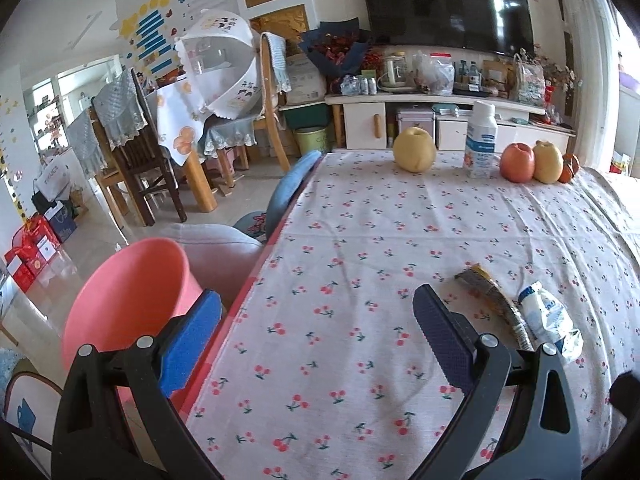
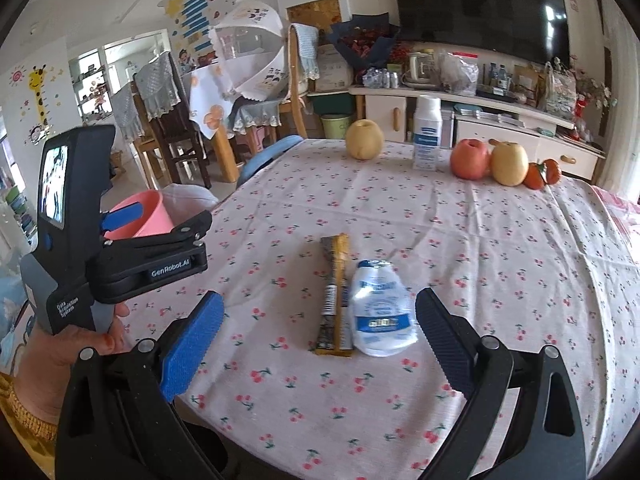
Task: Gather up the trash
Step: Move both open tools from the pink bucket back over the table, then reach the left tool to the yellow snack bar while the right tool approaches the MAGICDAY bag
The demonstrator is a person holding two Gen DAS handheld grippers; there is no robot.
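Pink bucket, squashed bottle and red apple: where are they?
Pink bucket (image 1: 132, 292), left wrist view, inner wall.
Squashed bottle (image 2: 382, 310), right wrist view, its label.
Red apple (image 2: 470, 159), right wrist view, its front.

You are in a lived-in family home, a combined living and dining room; a large television (image 1: 448, 0) hangs above a low white cabinet (image 1: 432, 120) crowded with jars, bags and bottles; wooden dining chairs (image 1: 132, 152) with lace covers stand round a second table under a mesh food cover (image 1: 220, 64); children's stickers, a giraffe height chart (image 2: 38, 96) among them, dot the walls; your table (image 1: 400, 240) wears a cherry-print cloth with fruit (image 1: 414, 149) along its far edge.
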